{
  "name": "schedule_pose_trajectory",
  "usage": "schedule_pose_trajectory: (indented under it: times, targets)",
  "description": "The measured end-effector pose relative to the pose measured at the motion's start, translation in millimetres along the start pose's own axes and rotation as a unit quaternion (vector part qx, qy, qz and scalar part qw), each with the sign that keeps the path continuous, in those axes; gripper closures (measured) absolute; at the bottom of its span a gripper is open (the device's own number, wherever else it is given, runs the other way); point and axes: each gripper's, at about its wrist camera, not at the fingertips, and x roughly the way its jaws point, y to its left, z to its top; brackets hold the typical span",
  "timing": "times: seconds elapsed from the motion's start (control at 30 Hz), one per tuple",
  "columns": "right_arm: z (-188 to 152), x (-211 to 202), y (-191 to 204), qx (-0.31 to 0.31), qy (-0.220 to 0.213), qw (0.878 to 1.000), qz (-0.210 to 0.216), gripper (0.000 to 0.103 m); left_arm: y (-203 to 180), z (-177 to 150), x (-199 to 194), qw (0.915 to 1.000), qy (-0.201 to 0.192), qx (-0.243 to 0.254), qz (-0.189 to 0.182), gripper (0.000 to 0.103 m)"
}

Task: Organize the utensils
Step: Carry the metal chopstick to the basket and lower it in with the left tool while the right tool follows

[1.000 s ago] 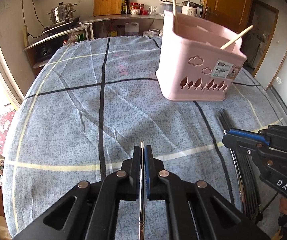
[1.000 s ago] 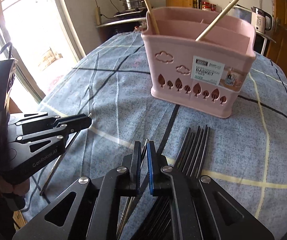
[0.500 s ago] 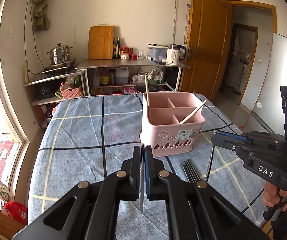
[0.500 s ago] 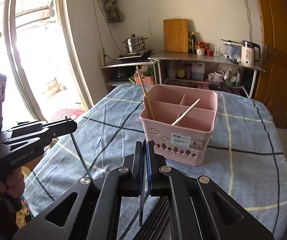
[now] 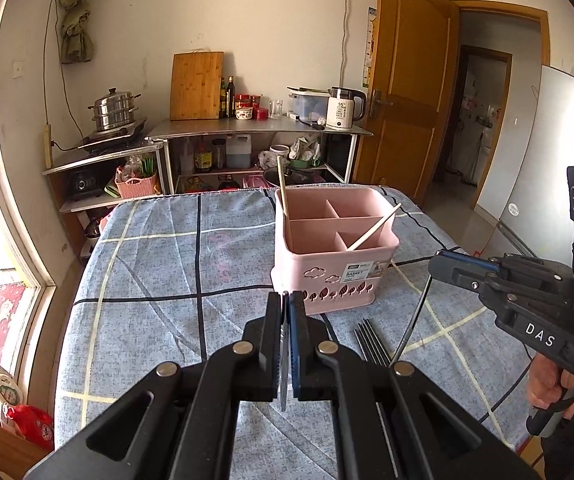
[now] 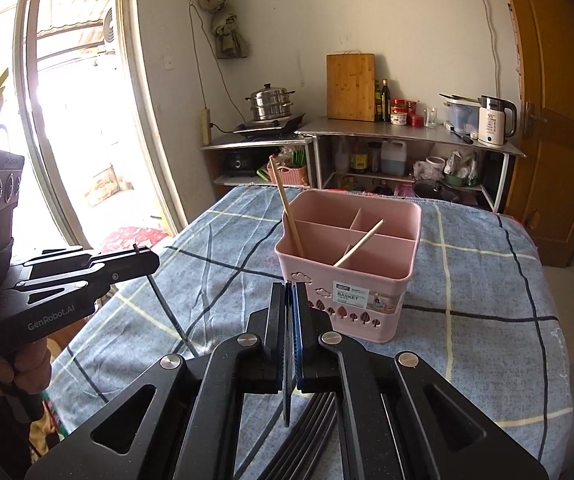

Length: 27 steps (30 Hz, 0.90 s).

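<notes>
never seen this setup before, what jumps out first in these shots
The pink basket stands on the blue checked tablecloth, with two pale wooden chopsticks leaning in its compartments. Each gripper is shut on one thin dark chopstick hanging below its fingers: the left gripper at centre, the right gripper to its right. A bundle of dark chopsticks lies on the cloth in front of the basket.

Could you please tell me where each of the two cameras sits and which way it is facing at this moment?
Left wrist: rides on the left gripper, raised over the near table edge, facing the pink basket and the kitchen shelf; the right gripper and a hand show at right.
Right wrist: rides on the right gripper, facing the same basket; the left gripper shows at left, before the window.
Shared: basket, its two wooden chopsticks, checked tablecloth, black chopsticks lying on it, shelf.
</notes>
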Motion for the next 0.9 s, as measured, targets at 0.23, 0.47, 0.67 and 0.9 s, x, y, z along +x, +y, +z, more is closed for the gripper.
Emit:
schedule_pose_trajectory:
  times: [0.23,0.47,0.67,0.9]
  targets:
    - [14,-8,-2,-0.014,-0.015,1.000,-0.006,0.100,-5,14,0,0.9999,-0.002,0.005,-0.015,0.099]
    - [43,-18,-7,-0.023,-0.046,0.999,-0.013,0.100,-13,53,0,0.9989,-0.020,0.012,-0.041,0.099]
    - [79,-25,-15,-0.019,-0.080,0.997,-0.012,0.100,-14,96,-6,0.9976,-0.047,0.014,-0.049,0.099]
    - [114,-20,-22,-0.011,-0.116,0.993,-0.010,0.100,-11,132,3,0.9964,-0.072,0.010,-0.043,0.099]
